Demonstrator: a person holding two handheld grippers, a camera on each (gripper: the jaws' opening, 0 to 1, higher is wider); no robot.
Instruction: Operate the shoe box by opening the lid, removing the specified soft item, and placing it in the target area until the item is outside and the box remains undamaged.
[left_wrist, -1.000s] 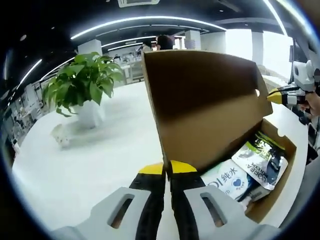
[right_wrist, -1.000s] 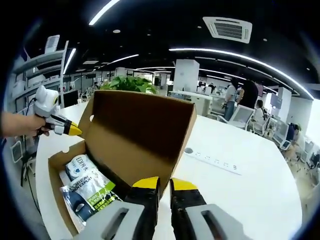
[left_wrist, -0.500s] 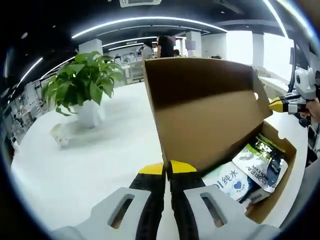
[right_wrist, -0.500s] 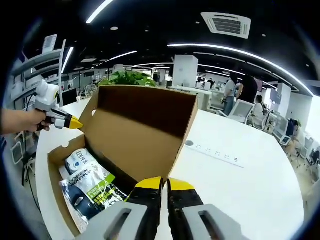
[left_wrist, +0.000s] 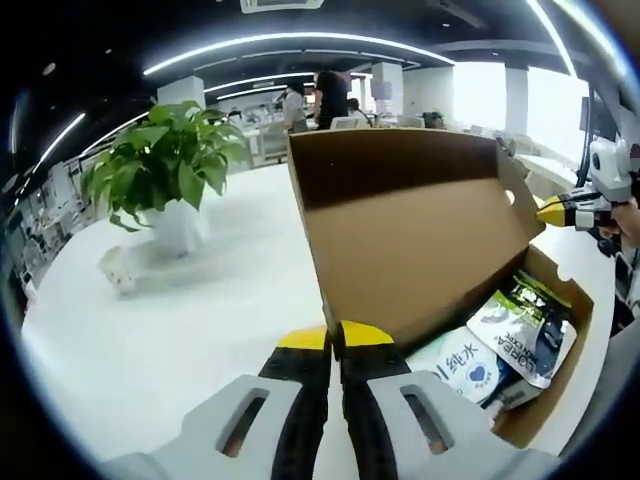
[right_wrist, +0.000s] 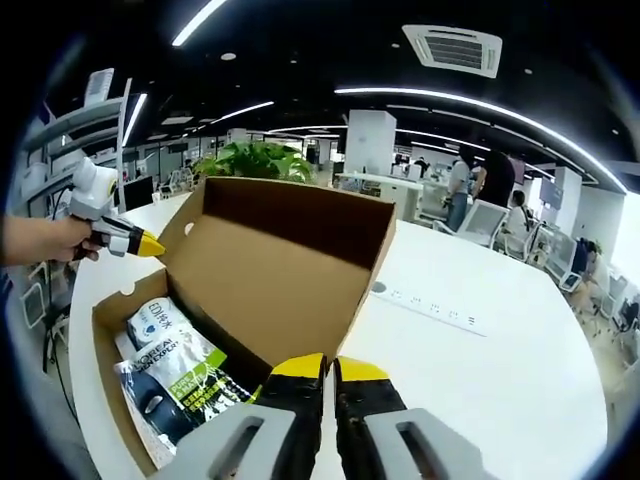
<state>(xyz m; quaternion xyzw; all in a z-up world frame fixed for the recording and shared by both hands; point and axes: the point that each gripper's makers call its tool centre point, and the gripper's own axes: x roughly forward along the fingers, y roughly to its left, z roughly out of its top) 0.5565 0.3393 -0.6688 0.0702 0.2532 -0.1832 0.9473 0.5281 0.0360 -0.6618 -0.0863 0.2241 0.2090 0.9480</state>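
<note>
Shoe box (right_wrist: 285, 275): brown cardboard, centre frame, lid tilted back open.
Soft item (right_wrist: 180, 375): glossy pouches, possibly wipes, lower left inside.
Left claw (left_wrist: 335, 338): clenched, empty.
Right claw (right_wrist: 322, 368): clenched, empty.

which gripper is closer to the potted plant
Left. The left gripper faces the potted plant across the table; from the right gripper it sits beyond the box lid.

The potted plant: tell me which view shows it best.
The left gripper view: the potted plant stands whole on the white table, leaves and white pot unobstructed. The right gripper view catches just its leaf tops behind the raised box lid.
</note>
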